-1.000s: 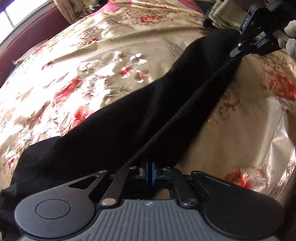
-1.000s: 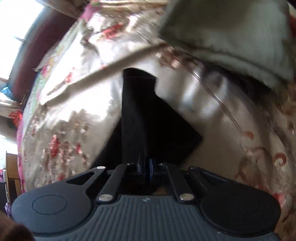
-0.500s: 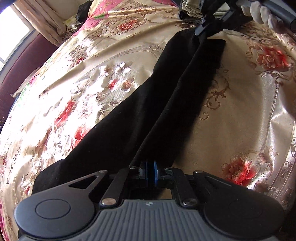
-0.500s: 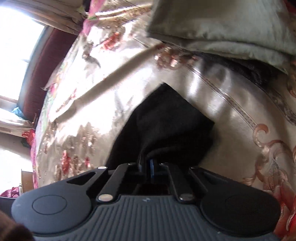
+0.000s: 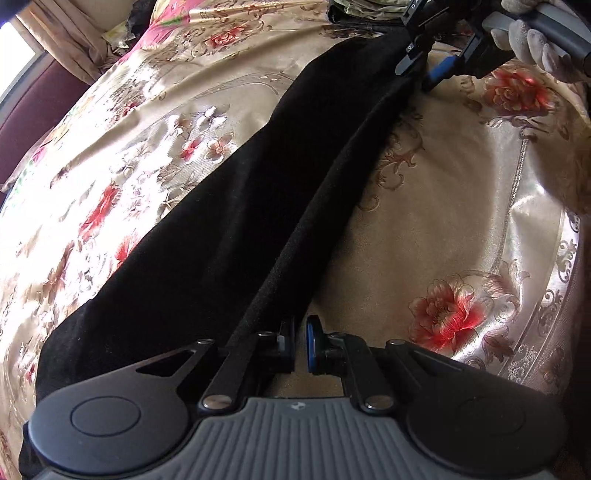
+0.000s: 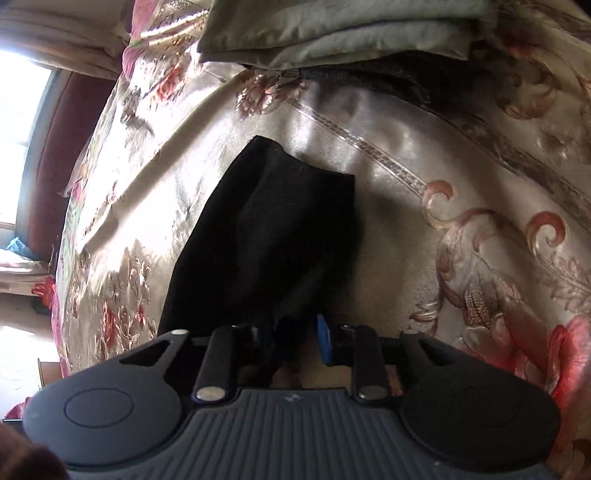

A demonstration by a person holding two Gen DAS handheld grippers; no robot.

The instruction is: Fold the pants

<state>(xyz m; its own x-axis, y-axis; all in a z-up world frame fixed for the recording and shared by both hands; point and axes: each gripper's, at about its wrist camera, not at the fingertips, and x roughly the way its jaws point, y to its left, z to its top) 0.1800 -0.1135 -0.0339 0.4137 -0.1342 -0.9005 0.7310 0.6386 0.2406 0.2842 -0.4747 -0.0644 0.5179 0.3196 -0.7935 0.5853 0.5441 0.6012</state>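
Observation:
Black pants lie folded lengthwise as one long strip on the gold floral bedspread. My left gripper sits at the near end of the strip, jaws slightly parted, its left finger against the fabric edge. My right gripper shows at the far end of the strip in the left wrist view. In the right wrist view my right gripper has its jaws parted beside the leg cuffs, which lie flat on the bedspread.
Folded grey-green cloth is stacked on a dark garment just beyond the cuffs. A maroon window frame and a curtain border the bed on the left.
Both grippers have opened and let go of the pants. The pants have been laid down flat on the bedspread, and the cuff end has settled.

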